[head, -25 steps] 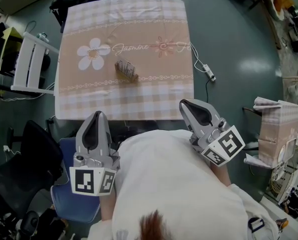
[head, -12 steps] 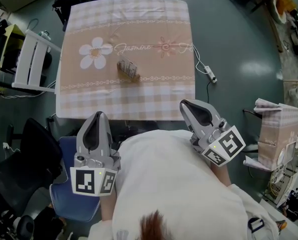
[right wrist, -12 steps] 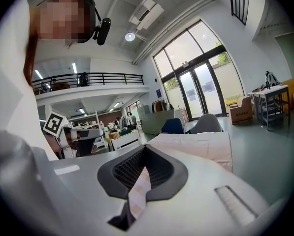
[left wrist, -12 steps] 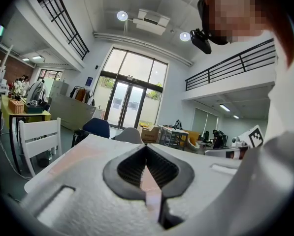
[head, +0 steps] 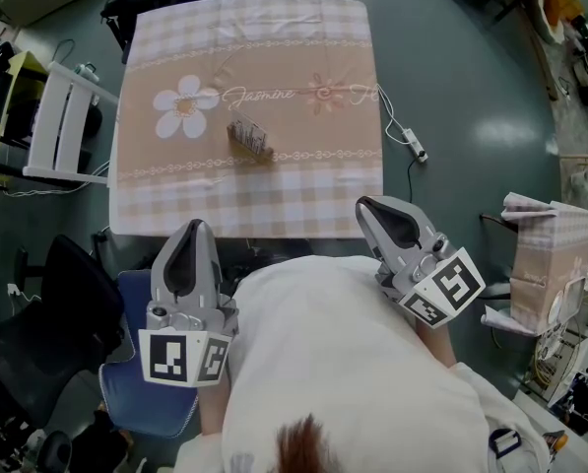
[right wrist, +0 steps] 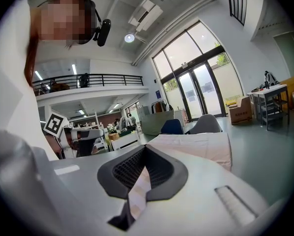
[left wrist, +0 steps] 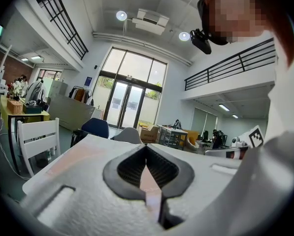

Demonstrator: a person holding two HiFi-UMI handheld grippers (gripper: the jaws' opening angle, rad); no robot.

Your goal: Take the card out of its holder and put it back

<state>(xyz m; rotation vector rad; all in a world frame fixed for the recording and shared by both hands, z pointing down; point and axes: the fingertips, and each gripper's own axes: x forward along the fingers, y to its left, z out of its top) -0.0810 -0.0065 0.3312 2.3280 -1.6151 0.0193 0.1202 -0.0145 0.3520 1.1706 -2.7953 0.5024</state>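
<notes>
In the head view a small card holder (head: 249, 138) with a card standing in it sits near the middle of the table (head: 303, 180), which wears a pink checked cloth with a flower print. Both grippers are held close to the person's body, short of the table's front edge and well away from the holder. My left gripper (head: 193, 227) is shut and holds nothing; its own view shows the jaw tips (left wrist: 147, 147) meeting. Likewise shut and without a load is my right gripper (head: 364, 205), its jaws (right wrist: 145, 147) pointing towards the table (right wrist: 201, 149).
A white slatted chair (head: 62, 126) stands left of the table. A cable with a plug block (head: 409, 141) lies on the floor to the right. A blue seat (head: 136, 402) is at the lower left, and a cloth-covered stand (head: 550, 254) is at the far right.
</notes>
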